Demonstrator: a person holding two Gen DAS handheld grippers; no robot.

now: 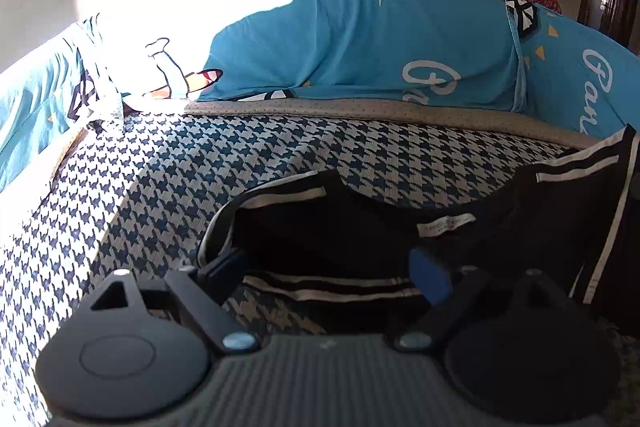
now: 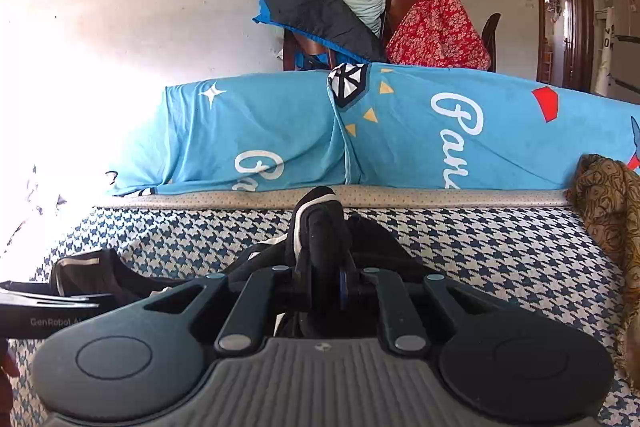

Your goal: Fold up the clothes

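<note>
A black garment with white stripes (image 1: 360, 231) lies on the houndstooth bed cover (image 1: 168, 187). My left gripper (image 1: 328, 275) is open, its fingers spread wide low over the garment's near striped edge, with nothing between them. In the right wrist view, my right gripper (image 2: 326, 283) is shut on a bunched fold of the same black garment (image 2: 320, 223), which sticks up between the fingers. The rest of the garment (image 2: 100, 275) trails left toward the other gripper (image 2: 44, 311).
A blue printed bedding roll (image 2: 400, 131) runs along the back of the bed. A brown patterned cloth (image 2: 608, 219) lies at the right edge. A chair piled with clothes (image 2: 360, 23) stands behind. Strong sunlight washes out the left side.
</note>
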